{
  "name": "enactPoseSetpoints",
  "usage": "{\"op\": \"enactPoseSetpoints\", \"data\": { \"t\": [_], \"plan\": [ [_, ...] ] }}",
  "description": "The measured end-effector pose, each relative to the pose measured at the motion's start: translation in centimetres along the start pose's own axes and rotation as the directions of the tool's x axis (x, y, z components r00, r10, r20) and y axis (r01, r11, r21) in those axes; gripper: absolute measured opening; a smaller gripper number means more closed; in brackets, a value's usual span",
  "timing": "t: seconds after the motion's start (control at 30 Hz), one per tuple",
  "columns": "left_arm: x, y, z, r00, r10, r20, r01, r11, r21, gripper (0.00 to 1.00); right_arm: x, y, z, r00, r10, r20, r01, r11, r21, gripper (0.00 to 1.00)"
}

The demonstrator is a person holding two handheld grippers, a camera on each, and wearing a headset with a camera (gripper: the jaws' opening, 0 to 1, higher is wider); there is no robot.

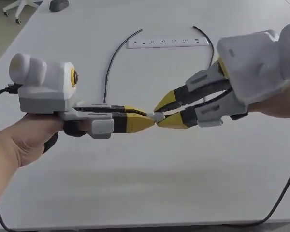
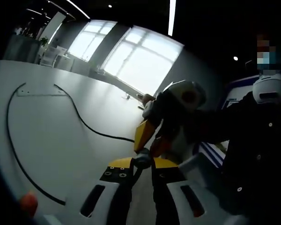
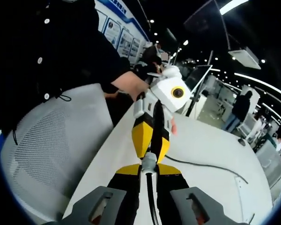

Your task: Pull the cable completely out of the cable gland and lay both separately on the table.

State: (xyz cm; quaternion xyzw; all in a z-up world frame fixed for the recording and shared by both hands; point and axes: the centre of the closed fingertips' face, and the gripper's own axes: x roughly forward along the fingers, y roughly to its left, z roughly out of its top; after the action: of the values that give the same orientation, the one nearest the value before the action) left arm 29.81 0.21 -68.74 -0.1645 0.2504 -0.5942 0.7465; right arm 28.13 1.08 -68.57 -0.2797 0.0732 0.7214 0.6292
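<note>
Pull step: my left gripper clamps gland, right gripper looks closed on cable; next I draw them straight apart

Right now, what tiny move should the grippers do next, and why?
Probably ease the left gripper and right gripper straight apart: both look shut on the cable gland where their tips meet, and the black cable seems not pulled out yet.
</note>
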Motion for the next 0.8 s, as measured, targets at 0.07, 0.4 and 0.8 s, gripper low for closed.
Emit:
{"op": "enactPoseSetpoints", "data": {
  "t": [0.07,0.4,0.8],
  "plan": [
    [0.1,-0.2,-0.1,1.0,-0.002,-0.005,0.002,1.0,0.003,0.15,0.0,0.0,-0.1,1.0,0.005,0.001,-0.005,1.0,0.028,0.07],
    [0.1,-0.5,0.1,1.0,-0.006,-0.004,0.006,0.999,0.034,0.15,-0.5,-0.3,-0.1,0.9948,0.071,0.072,-0.093,0.925,0.369,0.19],
    [0.2,-1.4,0.0,0.9995,-0.028,-0.015,0.029,0.996,0.08,0.15,-1.3,-1.1,-0.1,0.9726,0.122,0.198,-0.219,0.769,0.601,0.1]
  ]
}}
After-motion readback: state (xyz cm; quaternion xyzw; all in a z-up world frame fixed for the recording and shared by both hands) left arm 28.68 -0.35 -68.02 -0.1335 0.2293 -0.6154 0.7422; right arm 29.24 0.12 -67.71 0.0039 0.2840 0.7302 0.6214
